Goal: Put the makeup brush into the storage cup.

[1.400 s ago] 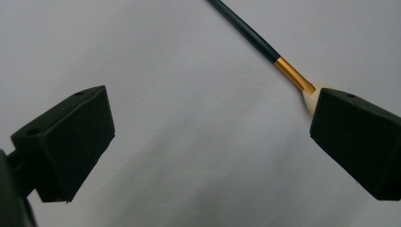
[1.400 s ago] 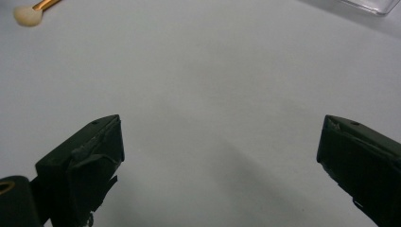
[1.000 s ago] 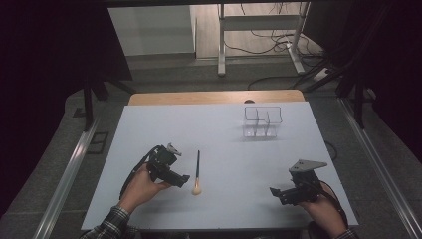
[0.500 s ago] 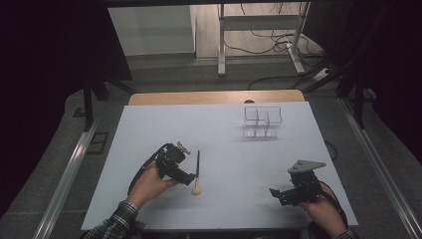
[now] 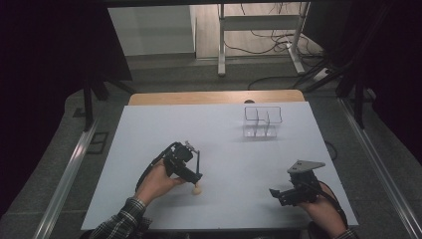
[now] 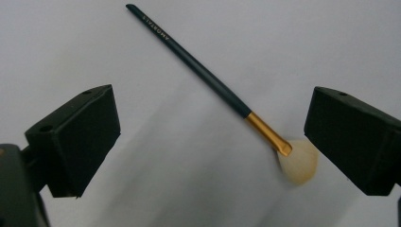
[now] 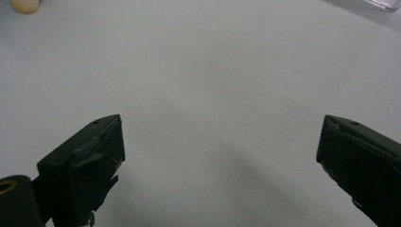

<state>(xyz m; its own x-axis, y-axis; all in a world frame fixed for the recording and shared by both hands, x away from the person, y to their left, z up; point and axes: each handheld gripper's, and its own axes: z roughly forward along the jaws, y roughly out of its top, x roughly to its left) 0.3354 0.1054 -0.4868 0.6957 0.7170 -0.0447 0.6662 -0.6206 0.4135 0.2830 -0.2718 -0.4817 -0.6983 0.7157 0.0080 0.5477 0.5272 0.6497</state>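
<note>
A makeup brush (image 6: 208, 78) lies flat on the white table (image 5: 224, 149), with a dark handle, a gold ferrule and a cream bristle head (image 6: 298, 165). In the high view the brush (image 5: 199, 162) runs front to back, head nearest the person. My left gripper (image 5: 192, 167) hovers right at it, open. In the left gripper view the left gripper (image 6: 213, 125) has its jaws wide apart either side of the ferrule end, touching nothing. My right gripper (image 5: 281, 194) rests open at the front right, and the right gripper (image 7: 222, 142) has only bare table between its jaws.
A clear plastic organiser (image 5: 263, 122) with compartments stands at the back right of the table; its corner (image 7: 387, 4) peeks into the right gripper view. The brush head (image 7: 23, 4) shows at that view's top left. A wooden strip (image 5: 214, 97) edges the table's far side.
My left gripper has moved right, from beside the brush to over its lower half. The brush and the right gripper have stayed put.
</note>
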